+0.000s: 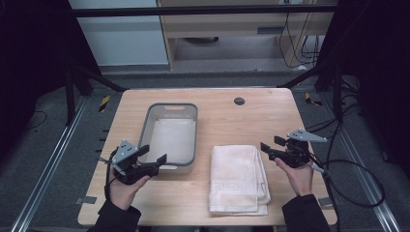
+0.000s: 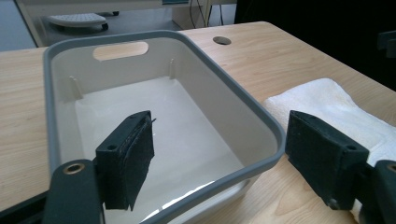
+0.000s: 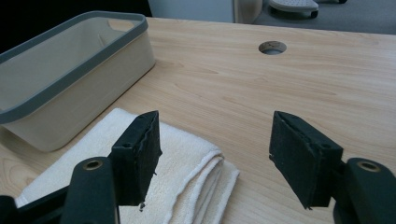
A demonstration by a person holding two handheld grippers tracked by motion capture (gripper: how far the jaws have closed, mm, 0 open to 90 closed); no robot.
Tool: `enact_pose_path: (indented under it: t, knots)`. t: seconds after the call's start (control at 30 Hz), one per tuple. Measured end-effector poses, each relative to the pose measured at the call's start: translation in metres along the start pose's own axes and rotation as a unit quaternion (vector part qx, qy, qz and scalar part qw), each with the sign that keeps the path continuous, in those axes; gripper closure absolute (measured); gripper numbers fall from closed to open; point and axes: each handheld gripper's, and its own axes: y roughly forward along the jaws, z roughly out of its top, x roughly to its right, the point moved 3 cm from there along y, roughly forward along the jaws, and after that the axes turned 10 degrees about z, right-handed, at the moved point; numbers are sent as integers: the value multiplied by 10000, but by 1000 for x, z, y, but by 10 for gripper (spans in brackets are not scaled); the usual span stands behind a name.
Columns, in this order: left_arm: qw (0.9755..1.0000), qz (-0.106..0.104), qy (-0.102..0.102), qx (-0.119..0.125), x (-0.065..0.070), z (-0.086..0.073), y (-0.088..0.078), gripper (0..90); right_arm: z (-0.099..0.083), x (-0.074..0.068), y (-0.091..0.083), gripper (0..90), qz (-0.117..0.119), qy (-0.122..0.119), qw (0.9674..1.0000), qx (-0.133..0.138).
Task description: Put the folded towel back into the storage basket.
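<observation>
I take the grey-rimmed tub (image 1: 170,137) as my landmark. It stands on the wooden table (image 1: 232,118) and I see nothing inside it. To the right of the tub, just beside its near corner, lies the folded white towel (image 1: 238,179), flat on the wood.

My left gripper (image 1: 151,161) hangs over the near rim of the tub with its jaws spread wide; one jaw is above the inside of the tub and the other outside the rim, and they hold nothing. My right gripper (image 1: 271,145) is further right of the tub, beyond the far right corner of the towel, its jaws also apart and empty.

I think the towel is light, soft and floppy, so it will sag when lifted. I would pinch through all layers at the folded edge, best at two corners.
</observation>
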Motion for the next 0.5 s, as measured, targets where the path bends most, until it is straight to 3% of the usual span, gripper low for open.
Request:
enact_pose_path:
  t: [0.5]
  knots:
    - [9989, -361, 275, -78, 43, 2, 15, 245, -4, -3, 9, 321, 66, -11, 9997, -221]
